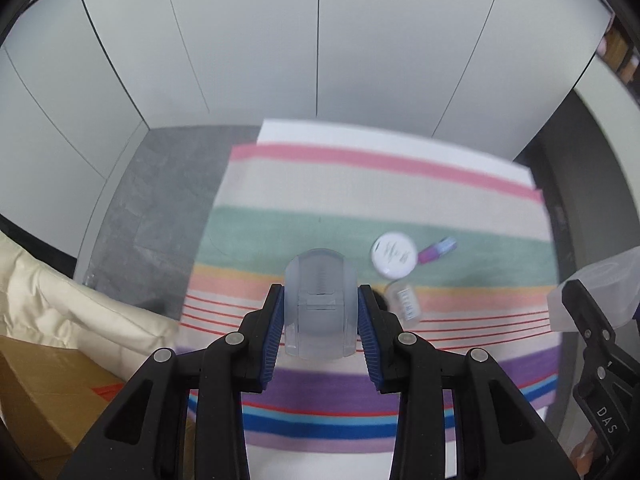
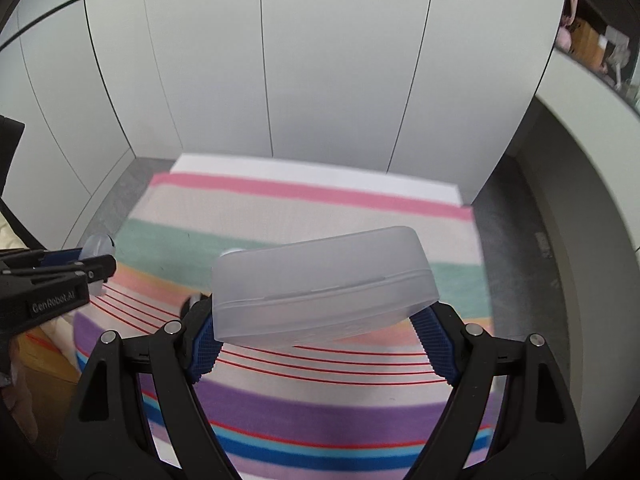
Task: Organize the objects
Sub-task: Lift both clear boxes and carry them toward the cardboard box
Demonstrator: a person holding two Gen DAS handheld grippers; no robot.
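Observation:
My left gripper [image 1: 320, 293] is shut on a small frosted plastic container [image 1: 320, 304], held above the striped cloth [image 1: 360, 196]. In the right wrist view that gripper [image 2: 96, 264] shows at the left edge with the same container [image 2: 96, 246]. My right gripper [image 2: 316, 308] is shut on a wide frosted plastic box [image 2: 320, 280], tilted and lifted off the cloth [image 2: 304, 208]. The box's edge [image 1: 596, 280] and one right finger [image 1: 588, 312] appear at the right of the left wrist view. On the cloth lie a white round jar [image 1: 394, 255], a purple tube [image 1: 436, 251] and a small clear bottle [image 1: 405, 304].
A cardboard box [image 1: 40, 392] and cream fabric [image 1: 80, 312] sit to the left of the table. Grey floor [image 1: 160, 200] and white wall panels [image 1: 320, 40] lie beyond it. A cluttered shelf [image 2: 592, 40] is at the upper right.

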